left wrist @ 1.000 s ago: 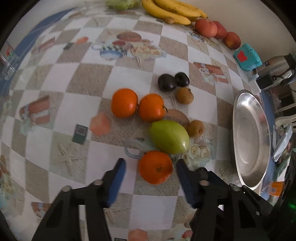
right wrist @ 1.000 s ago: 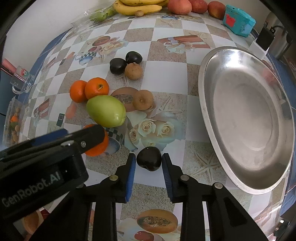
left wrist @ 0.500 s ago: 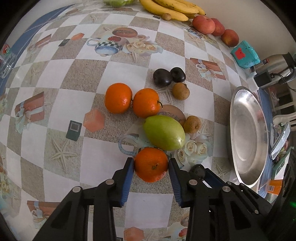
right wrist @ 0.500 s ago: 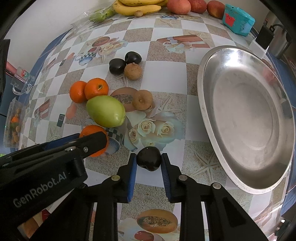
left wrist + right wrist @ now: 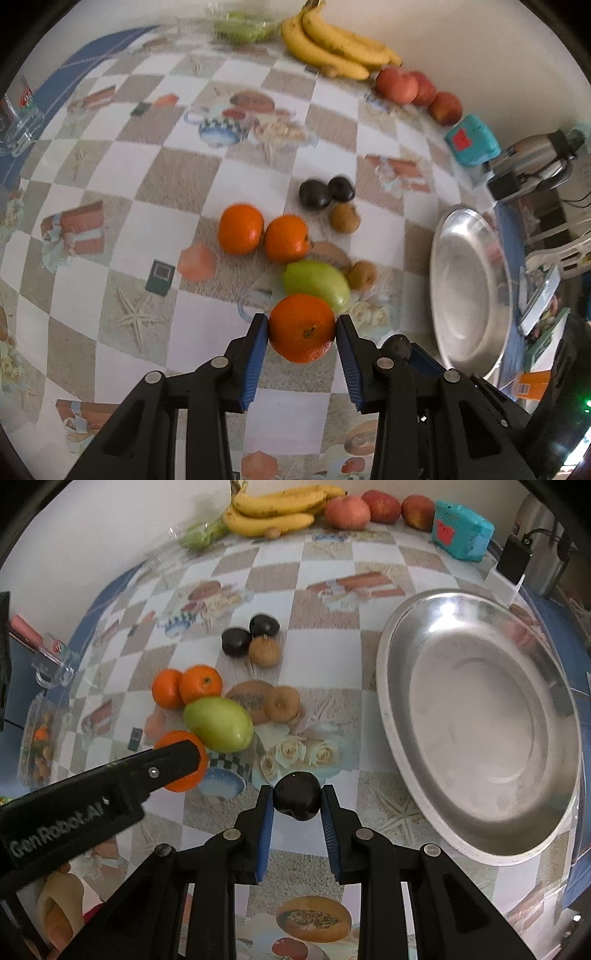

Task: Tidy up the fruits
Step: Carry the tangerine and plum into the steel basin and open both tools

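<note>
My left gripper [image 5: 301, 326] is shut on an orange [image 5: 302, 328], raised a little above the tablecloth; the same orange [image 5: 190, 771] shows behind that gripper's finger in the right wrist view. My right gripper [image 5: 297, 799] is shut on a dark plum [image 5: 297, 796]. On the cloth lie two more oranges [image 5: 241, 229] [image 5: 286, 238], a green mango [image 5: 316, 283], two dark plums [image 5: 314, 193] [image 5: 341, 188] and two brown round fruits [image 5: 345, 217] [image 5: 362, 274]. A large steel tray [image 5: 480, 720] stands empty to the right.
Bananas [image 5: 273, 511], red apples [image 5: 347, 512], a bag of green fruit [image 5: 203, 535] and a teal box [image 5: 461, 530] line the back wall. A kettle [image 5: 532, 162] stands at the right. A glass mug [image 5: 55, 661] and a clear plastic box [image 5: 37, 738] sit at the left.
The left jaws closed onto the orange and lifted it off the cloth. The right jaws tightened on the dark plum and stayed nearly in place.
</note>
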`<state>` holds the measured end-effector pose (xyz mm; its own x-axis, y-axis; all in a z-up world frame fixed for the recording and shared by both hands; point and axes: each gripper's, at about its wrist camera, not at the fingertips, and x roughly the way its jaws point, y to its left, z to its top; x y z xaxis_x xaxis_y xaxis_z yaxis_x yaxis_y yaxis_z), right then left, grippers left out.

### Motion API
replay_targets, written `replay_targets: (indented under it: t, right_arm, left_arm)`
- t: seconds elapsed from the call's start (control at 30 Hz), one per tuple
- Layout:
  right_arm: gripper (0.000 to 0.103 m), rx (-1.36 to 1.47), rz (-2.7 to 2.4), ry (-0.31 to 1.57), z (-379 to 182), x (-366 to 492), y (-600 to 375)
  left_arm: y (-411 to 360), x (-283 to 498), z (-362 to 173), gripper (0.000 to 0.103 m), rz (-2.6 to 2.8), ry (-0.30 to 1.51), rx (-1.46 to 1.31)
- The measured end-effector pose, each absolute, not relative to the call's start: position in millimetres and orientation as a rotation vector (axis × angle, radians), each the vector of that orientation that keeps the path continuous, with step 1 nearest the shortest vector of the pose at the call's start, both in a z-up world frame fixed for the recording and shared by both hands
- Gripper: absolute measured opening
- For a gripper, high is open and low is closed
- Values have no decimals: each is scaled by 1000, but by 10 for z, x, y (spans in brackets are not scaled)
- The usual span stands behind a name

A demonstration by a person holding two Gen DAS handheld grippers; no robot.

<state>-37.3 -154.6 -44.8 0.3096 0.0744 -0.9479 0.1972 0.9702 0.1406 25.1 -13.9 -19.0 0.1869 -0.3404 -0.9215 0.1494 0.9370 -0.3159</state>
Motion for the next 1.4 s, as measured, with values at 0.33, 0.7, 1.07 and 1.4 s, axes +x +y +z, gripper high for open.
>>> replay_targets:
  t: [0.33, 0.7, 1.07, 1.4]
  right_arm:
    - [27, 295, -180, 1173, -259, -451, -1837]
    - [27, 426, -410, 1148, -244, -736, -2523]
    - [27, 499, -494, 1150, -286, -909, -2831]
    - [27, 509, -497, 1196, -384, -916, -2863]
  left_arm:
    - [-321, 199, 72, 40, -444, 1210, -147]
    - [-877, 73, 109, 40, -600, 1151, -59]
    - [-1410, -79, 26, 40, -706, 1106, 65]
    - [-1555, -49, -163, 41, -724, 1162, 56]
